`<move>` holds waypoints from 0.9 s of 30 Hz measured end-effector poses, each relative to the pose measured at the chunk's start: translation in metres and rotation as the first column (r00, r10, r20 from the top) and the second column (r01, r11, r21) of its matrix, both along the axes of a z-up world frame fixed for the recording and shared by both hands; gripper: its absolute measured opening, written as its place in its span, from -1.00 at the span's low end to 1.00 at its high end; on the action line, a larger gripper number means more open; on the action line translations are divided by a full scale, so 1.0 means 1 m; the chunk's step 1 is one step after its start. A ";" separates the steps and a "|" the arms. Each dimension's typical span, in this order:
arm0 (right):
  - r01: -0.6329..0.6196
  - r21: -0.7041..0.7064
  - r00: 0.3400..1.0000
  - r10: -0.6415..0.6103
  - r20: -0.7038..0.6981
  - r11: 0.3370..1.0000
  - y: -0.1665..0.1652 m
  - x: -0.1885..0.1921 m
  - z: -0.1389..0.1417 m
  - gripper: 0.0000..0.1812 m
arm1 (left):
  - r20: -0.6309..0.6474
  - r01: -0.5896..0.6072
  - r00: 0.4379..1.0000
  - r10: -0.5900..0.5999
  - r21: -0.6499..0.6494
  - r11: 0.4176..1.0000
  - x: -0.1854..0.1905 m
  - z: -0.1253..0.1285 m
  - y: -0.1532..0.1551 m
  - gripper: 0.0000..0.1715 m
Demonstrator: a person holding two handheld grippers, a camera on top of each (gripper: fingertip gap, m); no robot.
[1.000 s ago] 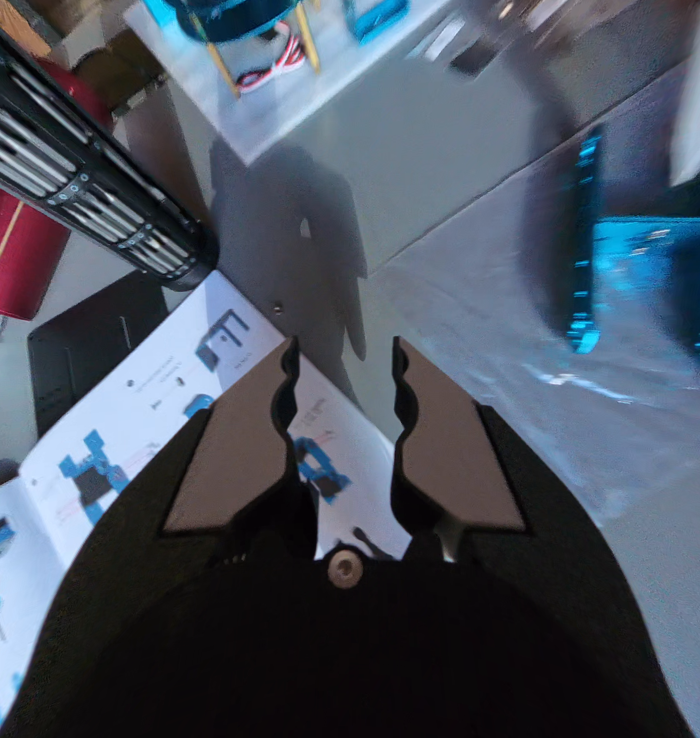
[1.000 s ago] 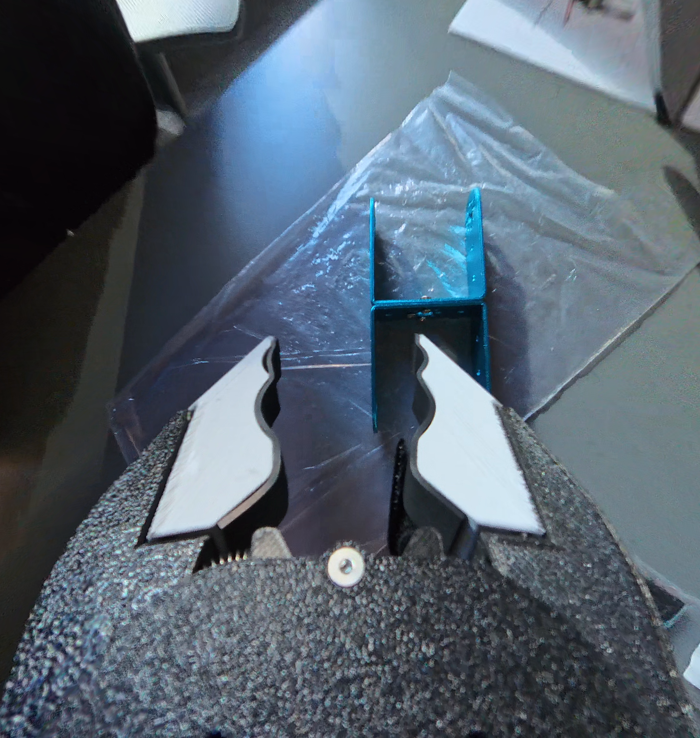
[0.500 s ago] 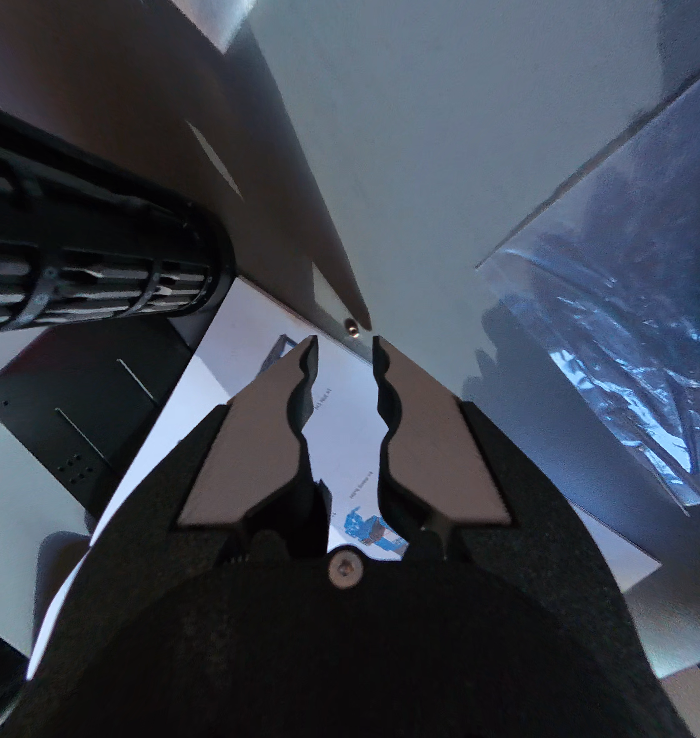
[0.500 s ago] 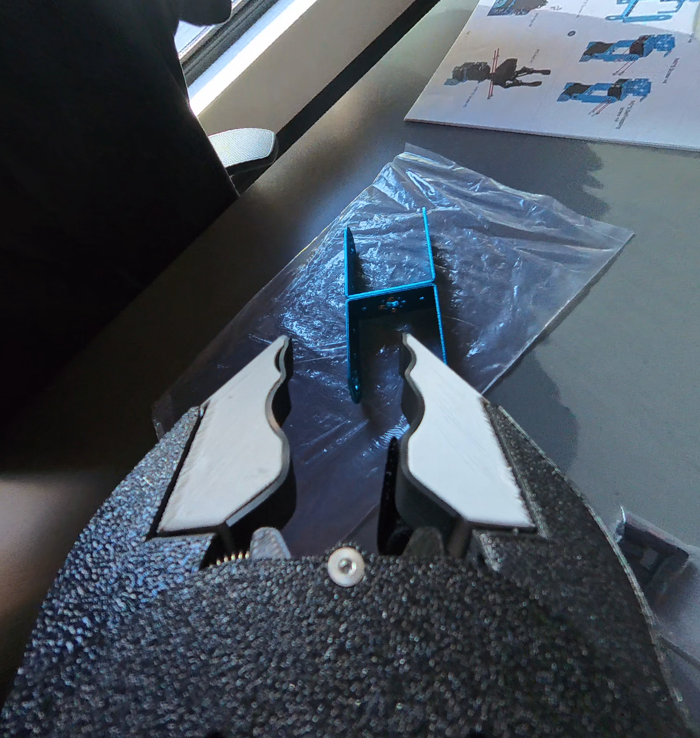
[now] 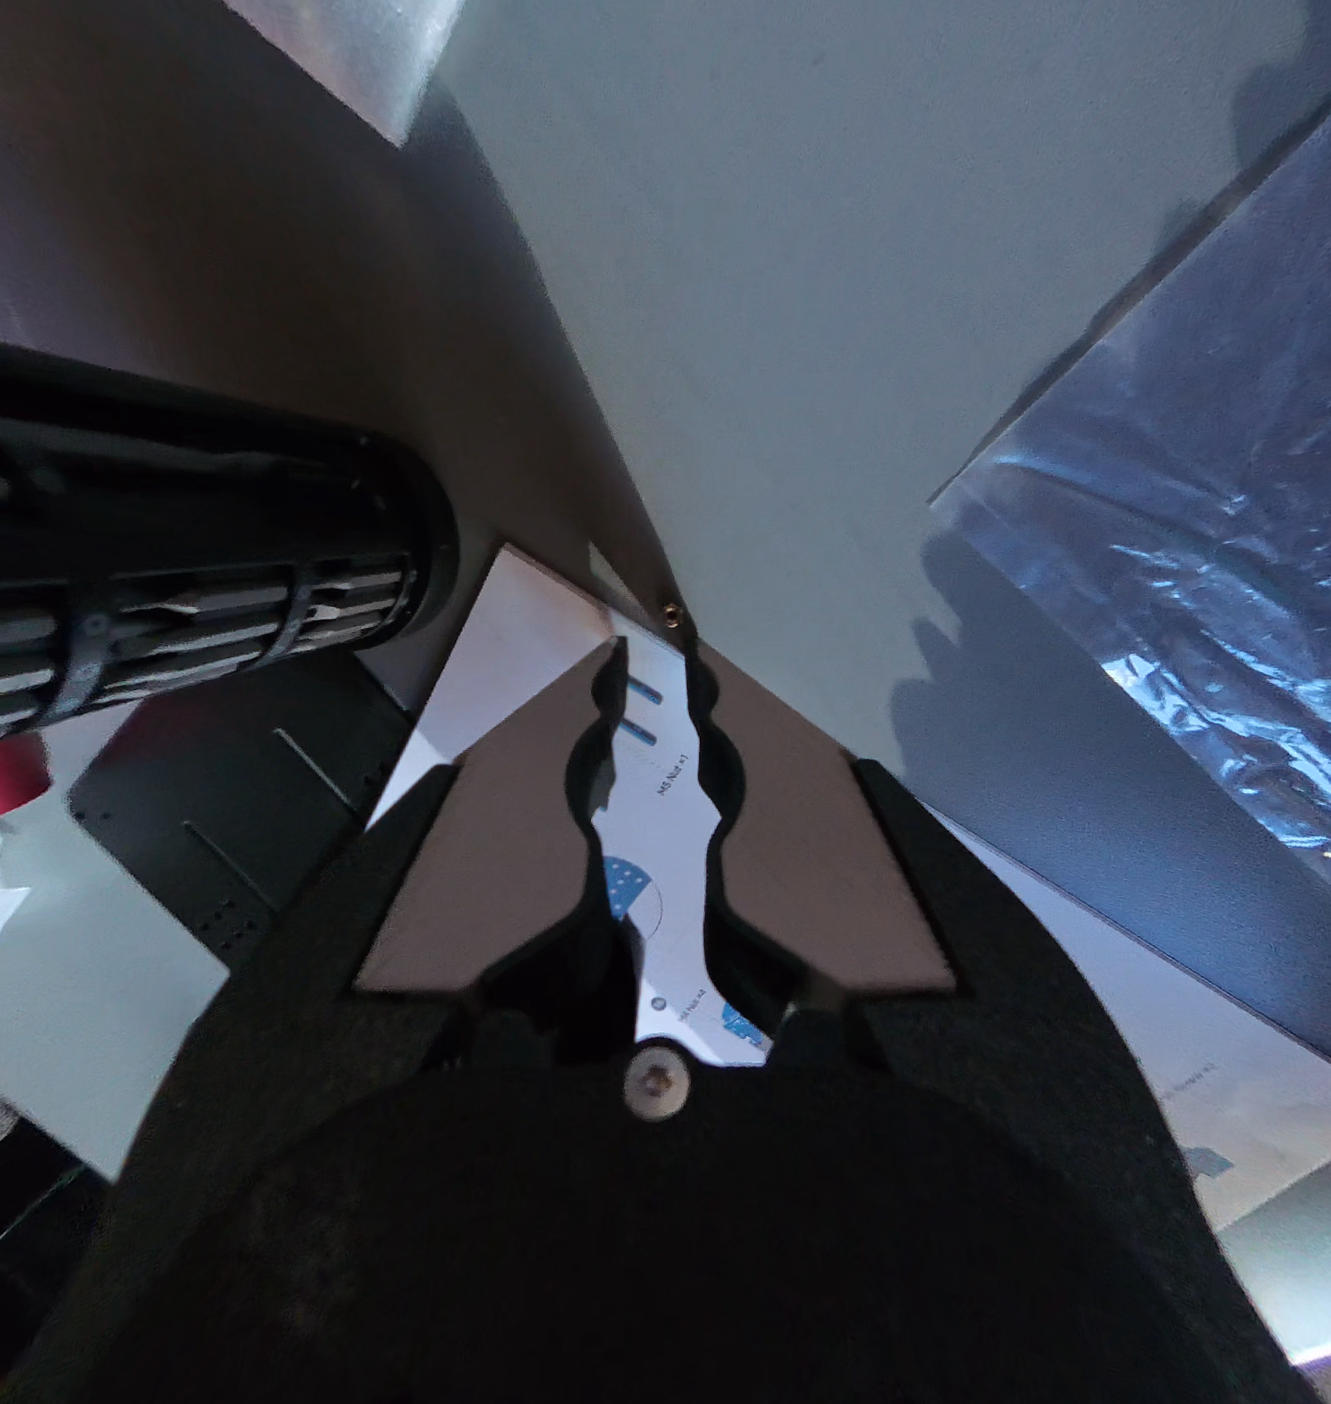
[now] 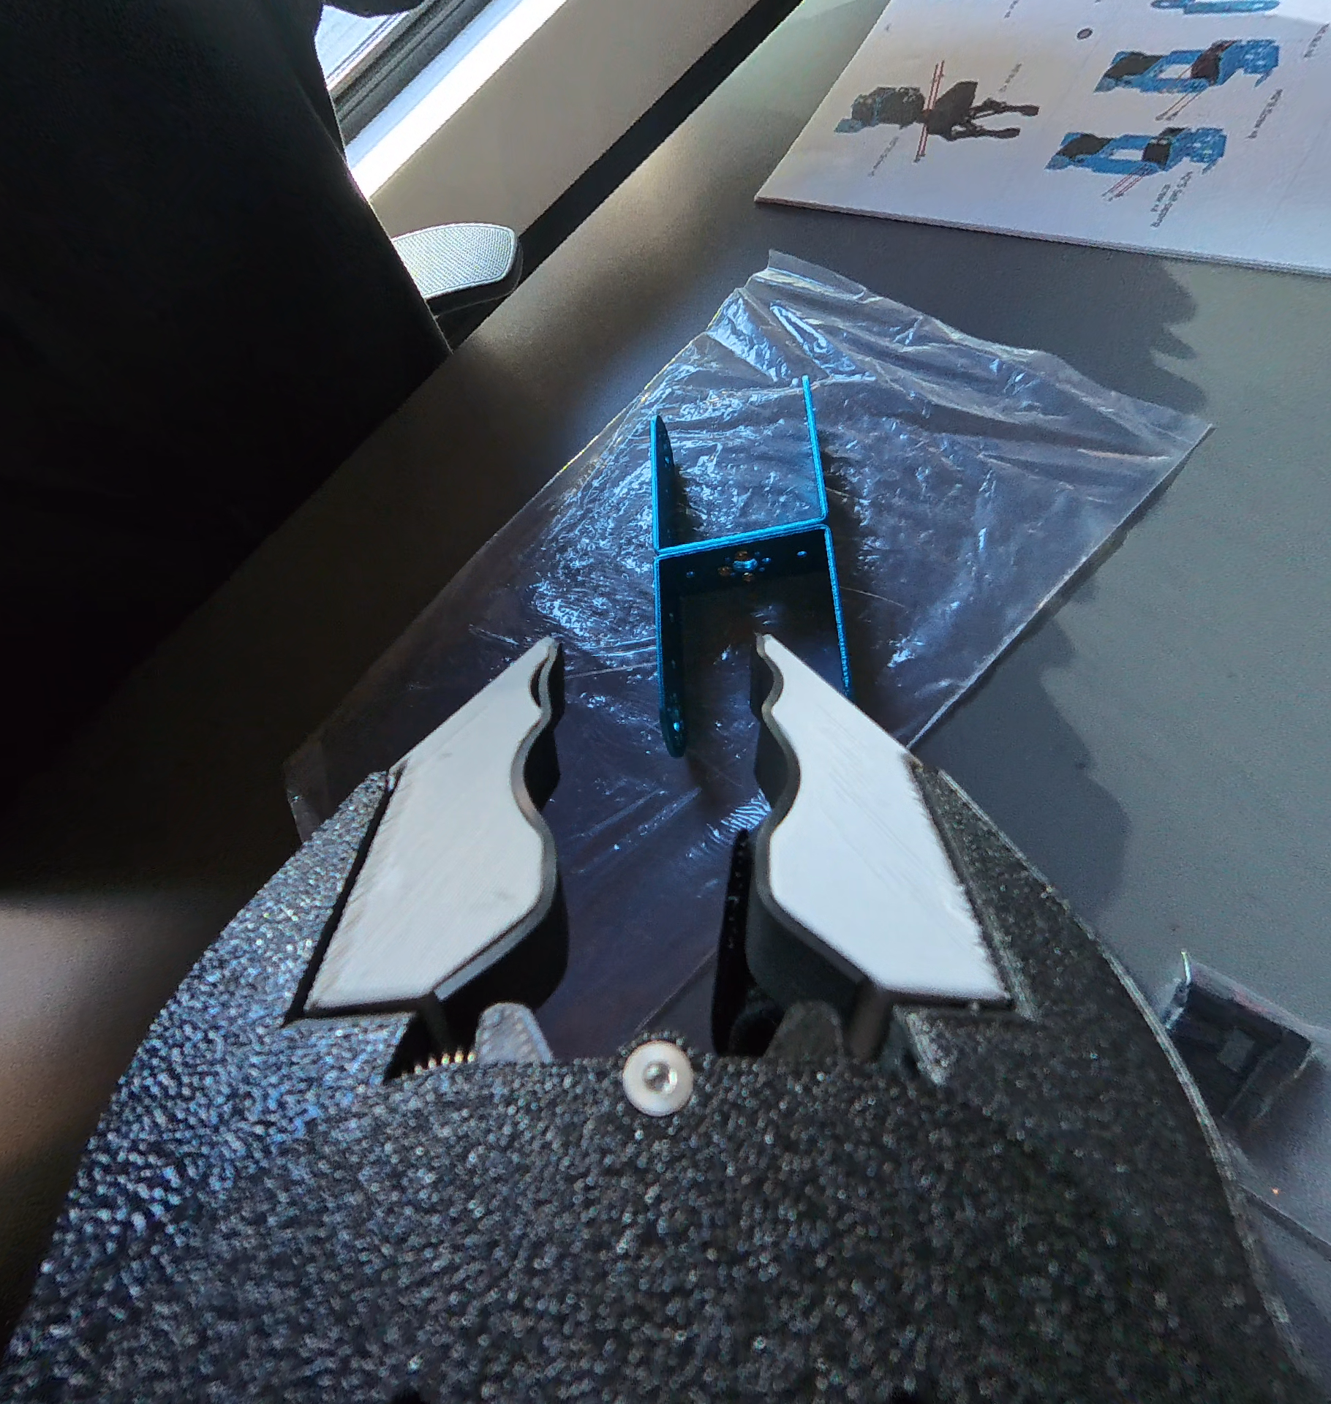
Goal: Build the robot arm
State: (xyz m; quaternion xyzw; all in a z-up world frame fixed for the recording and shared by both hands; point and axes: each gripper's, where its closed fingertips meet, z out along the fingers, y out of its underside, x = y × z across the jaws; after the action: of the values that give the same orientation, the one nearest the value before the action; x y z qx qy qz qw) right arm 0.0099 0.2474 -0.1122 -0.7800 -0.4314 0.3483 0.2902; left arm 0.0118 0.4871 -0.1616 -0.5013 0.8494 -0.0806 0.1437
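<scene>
The left gripper [image 5: 651, 646] hangs low over the sheet [image 5: 529, 608], its jaws narrow with a slim gap and nothing between them. A small screw [image 5: 671, 612] lies on the table [image 5: 799, 304] just beyond its tips. A black bit holder [image 5: 191, 570] lies to the left, a black plate [image 5: 214, 805] under it, and the bag [image 5: 1179, 646] to the right.

The right gripper [image 6: 656, 649] hovers with jaws wide and empty above the bag [image 6: 989, 494]. The blue bracket [image 6: 738, 566] rests on that bag, its near legs just ahead of the tips. The sheet [image 6: 951, 152] lies beyond.
</scene>
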 end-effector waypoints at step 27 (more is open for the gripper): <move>-0.012 -0.017 1.000 0.012 0.020 1.000 -0.005 0.003 -0.002 -0.52 | 0.119 0.152 0.985 -0.127 -0.233 0.961 -0.014 0.013 -0.051 -0.97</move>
State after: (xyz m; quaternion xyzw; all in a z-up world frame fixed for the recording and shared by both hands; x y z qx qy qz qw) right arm 0.0125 0.2429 -0.1140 -0.7833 -0.4361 0.3455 0.2773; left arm -0.0020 0.4365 -0.1481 -0.4489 0.8581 -0.2188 0.1193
